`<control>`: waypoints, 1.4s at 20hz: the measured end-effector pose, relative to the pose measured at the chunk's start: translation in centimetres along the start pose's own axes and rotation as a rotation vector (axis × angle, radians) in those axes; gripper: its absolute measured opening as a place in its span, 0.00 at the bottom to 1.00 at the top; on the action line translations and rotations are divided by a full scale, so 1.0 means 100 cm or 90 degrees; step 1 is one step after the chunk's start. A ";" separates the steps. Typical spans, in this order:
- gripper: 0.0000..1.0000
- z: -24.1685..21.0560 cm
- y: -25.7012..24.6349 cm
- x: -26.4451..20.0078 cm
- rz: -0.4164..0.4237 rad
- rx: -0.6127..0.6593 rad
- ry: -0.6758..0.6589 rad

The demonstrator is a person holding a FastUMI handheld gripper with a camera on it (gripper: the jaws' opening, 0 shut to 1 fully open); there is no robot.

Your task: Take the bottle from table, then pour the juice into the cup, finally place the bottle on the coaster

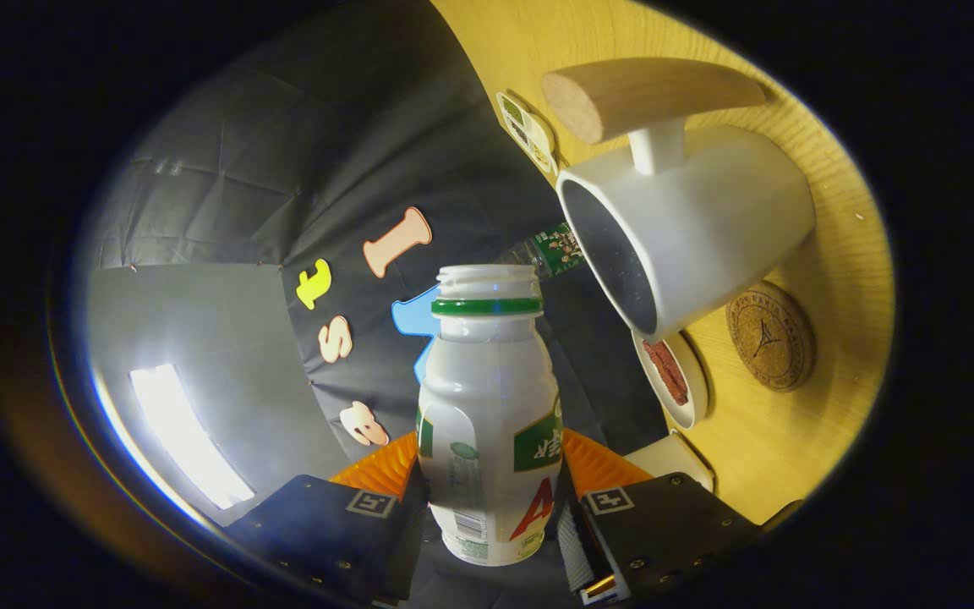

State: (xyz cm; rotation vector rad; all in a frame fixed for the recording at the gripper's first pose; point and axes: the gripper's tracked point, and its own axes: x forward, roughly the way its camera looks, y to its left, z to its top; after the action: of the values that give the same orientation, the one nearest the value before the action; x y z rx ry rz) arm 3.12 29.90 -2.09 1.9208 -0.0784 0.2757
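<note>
My hand-held gripper (491, 507) is pinching the bottle (489, 414) at its lower body, one finger pressed to each side, so the bottle's long axis runs straight out along the fingers and ends in an uncapped mouth with a green ring beneath the threads. The whole view is rolled over — the wooden tabletop (791, 440) stands up on one side as though it were a wall, which tells me I hold the bottle tipped far toward the horizontal. The white cup (690, 237), with its stubby wooden handle, sits beyond the bottle's mouth and off to the tabletop side, its dark opening turned toward me. The relation that matters: the bottle's mouth lies near the cup's rim but, as far as I can judge, not yet over the opening — the axis points past the rim rather than into it. I see no juice running. The round cork coaster (770, 336) lies on the tabletop just beside the cup, bare, with a small white dish (675, 376) holding something red between it and my fingers. Pouring looks to be the step in hand; the mouth, I judge, must swing toward the cup.
</note>
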 end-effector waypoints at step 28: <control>0.67 -0.004 -0.053 0.006 -0.166 -0.623 0.116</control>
State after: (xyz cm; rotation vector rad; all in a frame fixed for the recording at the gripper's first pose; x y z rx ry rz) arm 4.64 32.24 -6.67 0.9144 0.1396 0.1813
